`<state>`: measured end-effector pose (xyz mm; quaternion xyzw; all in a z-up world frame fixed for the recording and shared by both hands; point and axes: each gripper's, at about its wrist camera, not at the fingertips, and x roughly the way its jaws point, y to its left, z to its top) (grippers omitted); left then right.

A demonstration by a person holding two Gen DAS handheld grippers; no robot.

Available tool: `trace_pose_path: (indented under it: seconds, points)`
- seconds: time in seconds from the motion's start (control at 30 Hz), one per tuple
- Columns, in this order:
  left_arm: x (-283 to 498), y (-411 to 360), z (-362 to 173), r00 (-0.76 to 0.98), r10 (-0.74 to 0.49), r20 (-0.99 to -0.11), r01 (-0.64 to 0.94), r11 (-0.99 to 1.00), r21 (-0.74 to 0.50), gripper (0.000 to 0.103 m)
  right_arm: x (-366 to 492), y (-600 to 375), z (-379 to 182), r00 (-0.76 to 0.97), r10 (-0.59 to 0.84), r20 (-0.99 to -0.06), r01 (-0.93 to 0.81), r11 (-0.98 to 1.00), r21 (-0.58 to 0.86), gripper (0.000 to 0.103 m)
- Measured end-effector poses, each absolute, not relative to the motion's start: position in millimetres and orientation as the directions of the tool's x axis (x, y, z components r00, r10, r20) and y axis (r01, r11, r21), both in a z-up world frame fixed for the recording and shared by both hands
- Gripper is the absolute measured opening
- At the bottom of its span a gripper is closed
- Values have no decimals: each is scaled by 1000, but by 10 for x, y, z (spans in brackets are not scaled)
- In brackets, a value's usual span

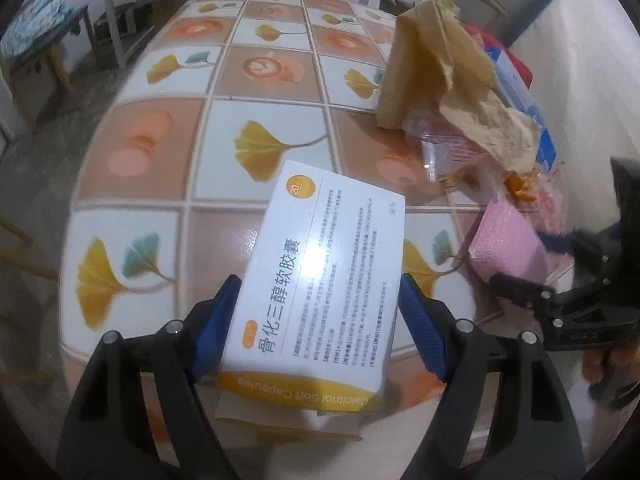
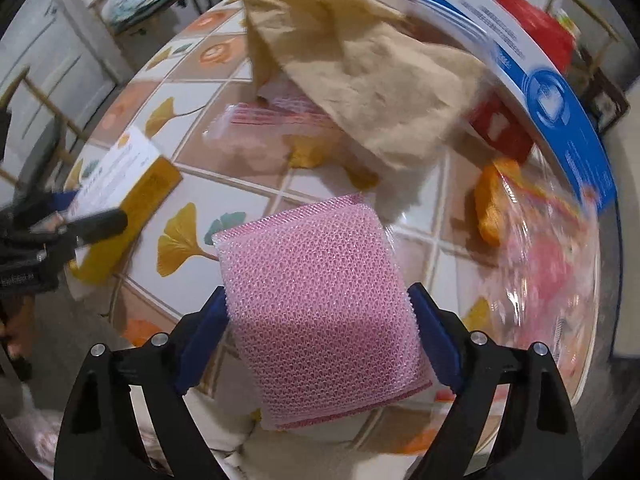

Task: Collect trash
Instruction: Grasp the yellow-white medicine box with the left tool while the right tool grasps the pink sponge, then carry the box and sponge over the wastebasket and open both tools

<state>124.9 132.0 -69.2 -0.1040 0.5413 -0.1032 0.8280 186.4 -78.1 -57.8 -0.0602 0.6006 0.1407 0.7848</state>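
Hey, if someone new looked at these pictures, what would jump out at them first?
A white and yellow medicine box sits between the left gripper's jaws, near the front edge of the tiled table. A pink mesh foam pad fills the right gripper's jaws. Behind, a crumpled brown paper bag tops the trash pile.

A white medicine box [image 1: 316, 280] with a yellow end band and dense printed text lies flat at the near edge of the tiled surface [image 1: 160, 128]. To its right sits a pink netted pad [image 2: 324, 312], square and slightly tilted. Behind them, a crumpled brown paper bag [image 1: 452, 76] leans over clear plastic wrappers [image 2: 276, 128], a blue-and-white carton [image 2: 532, 76] and an orange scrap [image 2: 492, 208].
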Motion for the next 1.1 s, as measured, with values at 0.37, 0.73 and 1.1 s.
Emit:
trace_pose_path:
  seconds: [0.37, 0.73, 1.1]
  points:
    - [1139, 928, -698, 353, -288, -890, 132, 957, -257, 83, 1740, -725, -586, 271, 152, -950, -326, 944, 58, 89]
    - [1133, 757, -758, 368, -128, -921, 166, 984, -70, 75, 1690, -864, -656, 286, 183, -941, -320, 944, 87, 88]
    - [1083, 697, -737, 395, -64, -916, 141, 990, -9, 70, 1625, -1048, -602, 322, 223, -920, -306, 944, 122, 79]
